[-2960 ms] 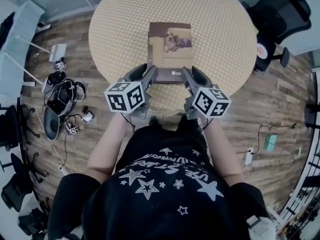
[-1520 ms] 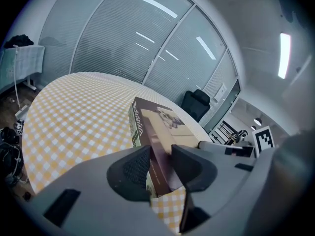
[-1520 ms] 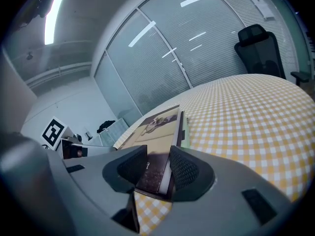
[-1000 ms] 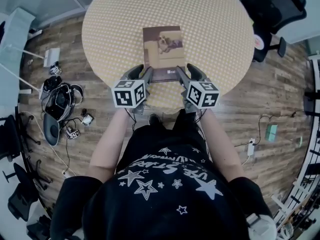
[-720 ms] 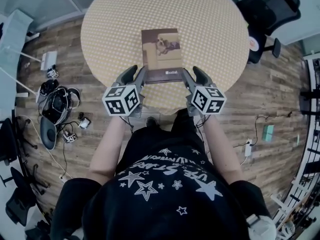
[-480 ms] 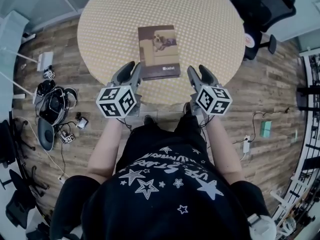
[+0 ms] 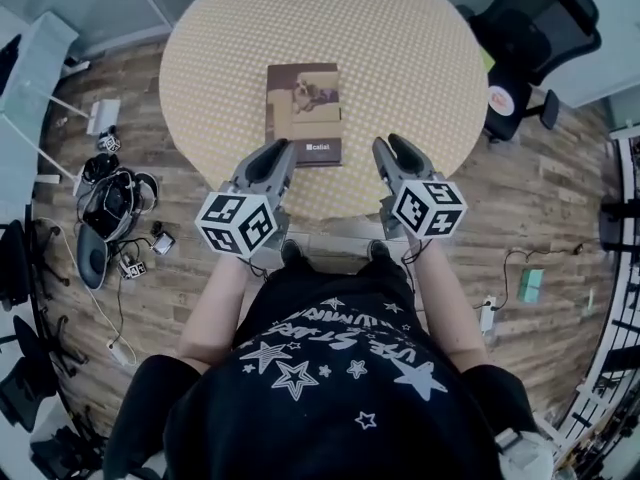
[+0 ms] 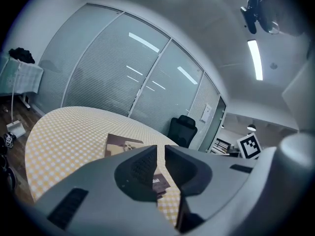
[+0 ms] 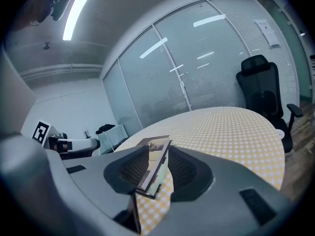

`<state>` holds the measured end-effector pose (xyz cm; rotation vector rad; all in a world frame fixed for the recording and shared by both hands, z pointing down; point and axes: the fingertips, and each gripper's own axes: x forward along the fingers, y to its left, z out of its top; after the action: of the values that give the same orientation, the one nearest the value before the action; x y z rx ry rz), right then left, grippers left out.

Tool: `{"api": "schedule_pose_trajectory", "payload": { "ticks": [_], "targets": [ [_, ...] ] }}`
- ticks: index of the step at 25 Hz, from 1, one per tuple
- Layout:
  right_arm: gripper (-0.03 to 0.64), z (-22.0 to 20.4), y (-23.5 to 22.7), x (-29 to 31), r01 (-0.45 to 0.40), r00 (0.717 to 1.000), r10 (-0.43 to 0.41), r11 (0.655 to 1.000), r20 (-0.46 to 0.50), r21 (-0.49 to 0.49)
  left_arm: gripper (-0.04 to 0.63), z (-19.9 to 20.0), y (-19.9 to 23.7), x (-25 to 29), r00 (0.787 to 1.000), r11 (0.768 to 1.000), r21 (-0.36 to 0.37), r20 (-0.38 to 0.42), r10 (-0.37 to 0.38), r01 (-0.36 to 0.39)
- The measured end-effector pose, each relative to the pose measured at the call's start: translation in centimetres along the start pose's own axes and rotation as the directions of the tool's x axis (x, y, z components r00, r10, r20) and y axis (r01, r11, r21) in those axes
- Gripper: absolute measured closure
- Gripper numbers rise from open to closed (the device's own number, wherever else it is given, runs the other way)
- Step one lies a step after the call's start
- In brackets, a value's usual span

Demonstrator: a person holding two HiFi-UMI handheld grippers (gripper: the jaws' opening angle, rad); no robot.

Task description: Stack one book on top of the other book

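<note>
Empty, with jaws that have just been closing and stand slightly apart, the left claw (image 7: 283, 150) and right claw (image 7: 390, 145) hang near the books (image 7: 304, 113), which lie ahead between them on the worktop (image 7: 420, 58). Backing straight away should keep the stack square.

Head view looks steeply down; gripper views skim, seemingly close, across the same table (image 7: 400, 48).

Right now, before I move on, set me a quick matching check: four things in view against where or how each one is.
Things:
1 brown book
2 black office chair
3 cable tangle
4 tabletop

Descriptions:
A on the wooden floor, left of the table in the head view
B yellow checked
C lying flat on the table
D right of the table, far side

Pairs: 1-C; 2-D; 3-A; 4-B
</note>
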<state>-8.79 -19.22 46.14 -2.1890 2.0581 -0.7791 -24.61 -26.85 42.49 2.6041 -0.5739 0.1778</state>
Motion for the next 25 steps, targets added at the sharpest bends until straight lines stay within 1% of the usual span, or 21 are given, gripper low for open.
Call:
{"api": "schedule_pose_trajectory", "payload": {
  "ticks": [4,7,10,13,16,20,25],
  "targets": [
    [0.508,0.5,-1.5,-0.4,-0.078,0.997,0.078,0.997,-0.028,-0.004,0.543,-0.2,-2.3,1.2,0.999,0.999,0.01,0.016,0.032,-0.032],
    [0.518,1.1,-2.5,-1.3,-0.139,0.99,0.138,0.99,-0.038,-0.029,0.543,-0.3,-3.8,1.8,0.996,0.997,0.024,0.036,0.078,-0.079],
    [0.525,1.8,-3.9,-2.5,-0.194,0.981,0.192,0.98,-0.039,-0.037,0.543,-1.1,-5.7,2.5,0.991,0.992,0.014,0.049,0.125,-0.126],
    [0.53,2.3,-5.3,-3.8,-0.25,0.968,0.248,0.968,-0.042,-0.037,0.543,-1.7,-8.5,3.2,0.987,0.987,0.048,0.057,0.153,-0.156],
    [0.532,2.8,-6.7,-5.3,-0.309,0.95,0.307,0.95,-0.051,-0.046,0.543,-2.4,-11.4,4.0,0.98,0.979,0.068,0.072,0.186,-0.191],
    [0.534,2.8,-7.8,-6.7,-0.406,0.913,0.398,0.909,-0.091,-0.097,0.543,-3.8,-14.6,4.5,0.961,0.965,0.037,0.114,0.253,-0.258],
    [0.534,2.6,-8.6,-8.4,-0.47,0.88,0.458,0.878,-0.121,-0.094,0.543,-6.0,-18.4,4.7,0.953,0.957,0.028,0.108,0.283,-0.288]
  ]
}}
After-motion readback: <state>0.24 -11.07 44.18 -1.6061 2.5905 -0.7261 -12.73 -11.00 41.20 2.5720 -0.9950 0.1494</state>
